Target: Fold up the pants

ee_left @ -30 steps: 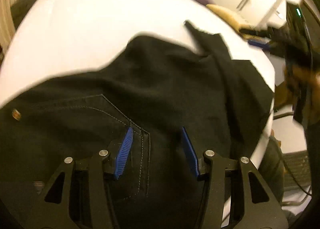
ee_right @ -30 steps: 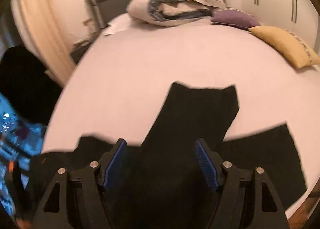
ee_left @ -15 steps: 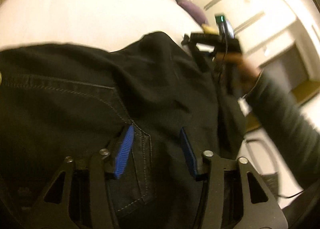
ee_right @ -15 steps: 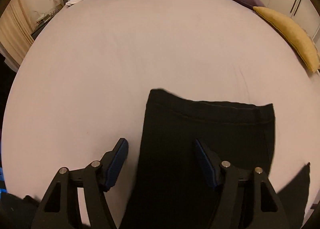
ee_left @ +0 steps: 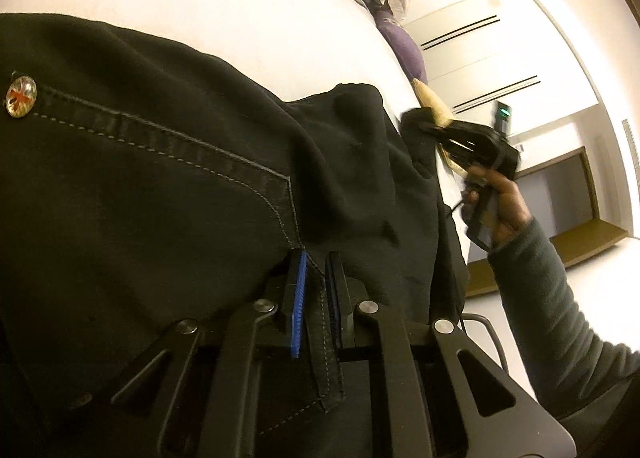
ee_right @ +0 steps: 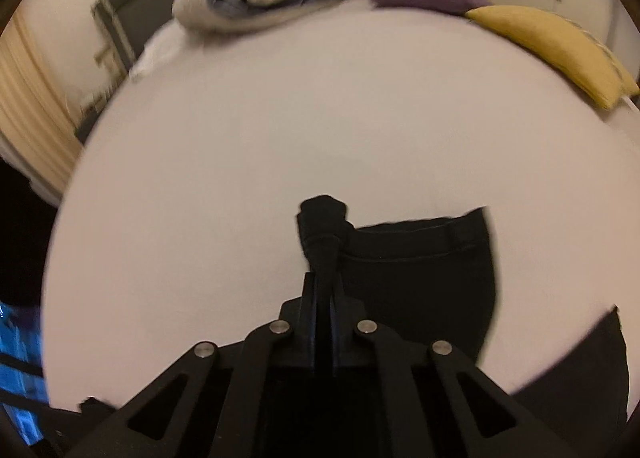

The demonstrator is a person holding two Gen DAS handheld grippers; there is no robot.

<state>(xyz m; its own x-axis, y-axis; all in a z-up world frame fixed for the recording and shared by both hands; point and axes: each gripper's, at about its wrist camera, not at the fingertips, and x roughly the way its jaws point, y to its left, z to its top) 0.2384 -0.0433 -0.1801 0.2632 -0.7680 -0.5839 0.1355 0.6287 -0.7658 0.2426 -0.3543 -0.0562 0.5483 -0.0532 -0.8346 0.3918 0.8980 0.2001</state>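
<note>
Left fingers closing on pants seam | right fingers pinch hem

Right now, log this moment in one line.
task: fold pants | left hand-held gripper: closing on pants pocket edge | right hand-held gripper: shut on pant hem | bed

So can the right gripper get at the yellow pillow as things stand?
Probably not: the right gripper is shut on the pants hem, and the yellow pillow lies far across the bed, though nothing blocks the way.
</note>
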